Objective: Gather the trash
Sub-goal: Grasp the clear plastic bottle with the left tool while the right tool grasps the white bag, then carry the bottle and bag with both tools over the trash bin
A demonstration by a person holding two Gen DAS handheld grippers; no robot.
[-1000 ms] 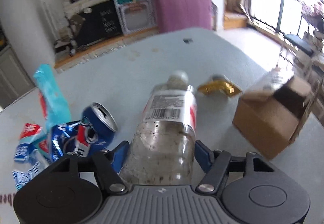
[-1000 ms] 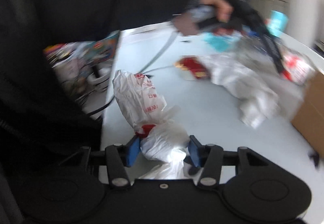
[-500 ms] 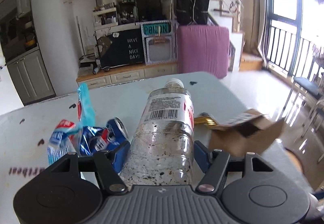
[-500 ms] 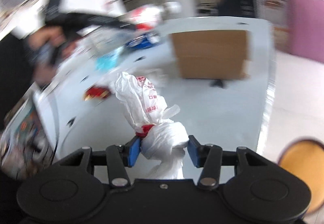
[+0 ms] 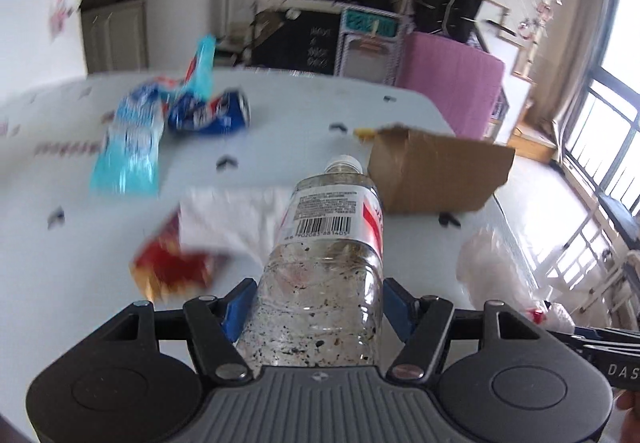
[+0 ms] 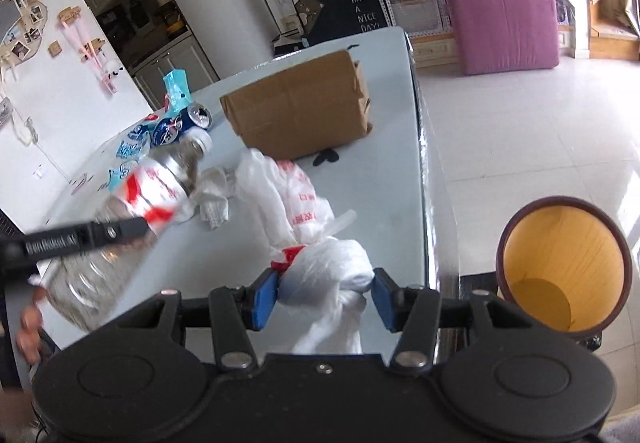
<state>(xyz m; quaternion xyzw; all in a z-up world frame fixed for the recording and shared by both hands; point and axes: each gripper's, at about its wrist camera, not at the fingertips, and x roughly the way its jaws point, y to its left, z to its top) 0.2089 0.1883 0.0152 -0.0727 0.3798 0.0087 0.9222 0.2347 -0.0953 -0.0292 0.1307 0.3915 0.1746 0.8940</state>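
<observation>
While both claws are loaded, you have one job: get each load over the bin [image 6: 564, 267] mouth before letting go. Your left gripper [image 5: 320, 307] is clamped on the base of the bottle [image 5: 332, 255], cap pointing away over the table [image 5: 280, 111]. Your right gripper [image 6: 324, 295] pinches the knot of the white bag [image 6: 320, 271] at the table's right edge; its jaws have just eased open a little, yet the bag sits between the pads, so watch that grip. The bin stands on the floor, right of the table, empty as far as I can see.

Judgement: carry the bag right, centre it above the rim, then open. Bring the bottle after, one claw at a time, so they don't collide.

Writing: chalkboard far off reads "HAVE A NICE DAY!"; sign beside it "POIZON". Bag carries red print, unreadable. Bottle label shows a barcode; digits too blurred. Box [image 6: 296, 115] unmarked.
</observation>
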